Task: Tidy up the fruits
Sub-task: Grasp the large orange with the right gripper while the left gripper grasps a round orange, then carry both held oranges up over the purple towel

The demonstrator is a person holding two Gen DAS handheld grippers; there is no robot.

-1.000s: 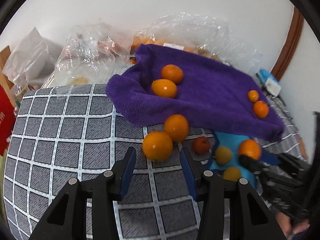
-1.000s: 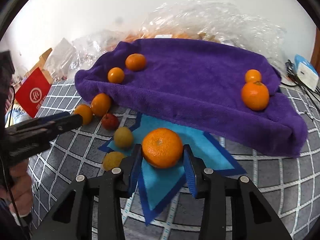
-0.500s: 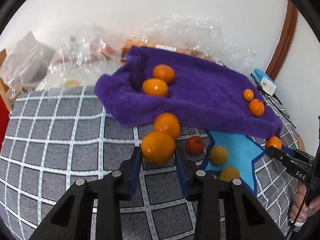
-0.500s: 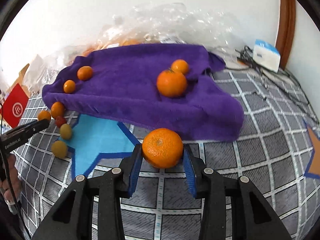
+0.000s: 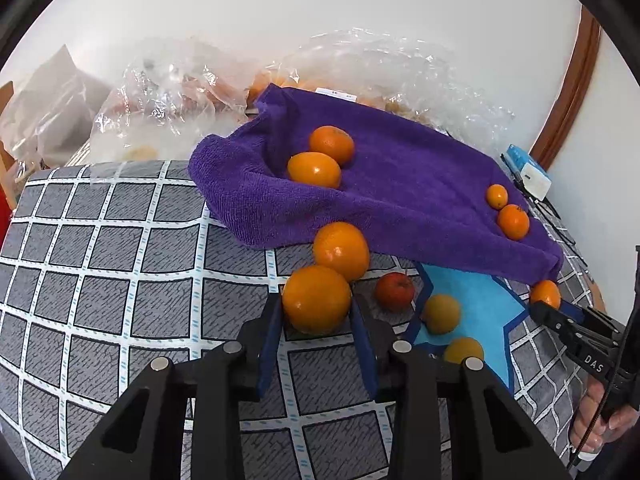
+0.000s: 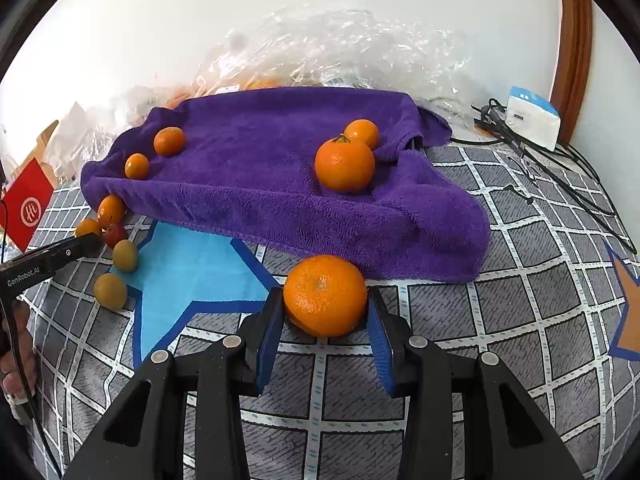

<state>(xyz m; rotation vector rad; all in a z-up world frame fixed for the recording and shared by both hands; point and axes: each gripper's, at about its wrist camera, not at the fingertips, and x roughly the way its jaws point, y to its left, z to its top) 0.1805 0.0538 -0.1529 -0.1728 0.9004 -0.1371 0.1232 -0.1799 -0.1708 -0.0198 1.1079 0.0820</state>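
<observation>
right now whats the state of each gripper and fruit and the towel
left gripper: jaws shut on an orange
right gripper: jaws shut on a mandarin
purple towel: spread out, rumpled, four oranges resting on it
red fruit: loose on the checked cover
two yellow-green fruits: loose, at the blue star's edge
clear bags: crumpled behind the towel

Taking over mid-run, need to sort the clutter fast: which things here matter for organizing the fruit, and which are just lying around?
Job:
left gripper shut on an orange
right gripper shut on a mandarin
purple towel with four oranges on it
loose small fruits near the blue star

Lying about:
plastic bags
white box
cables
red packet
</observation>
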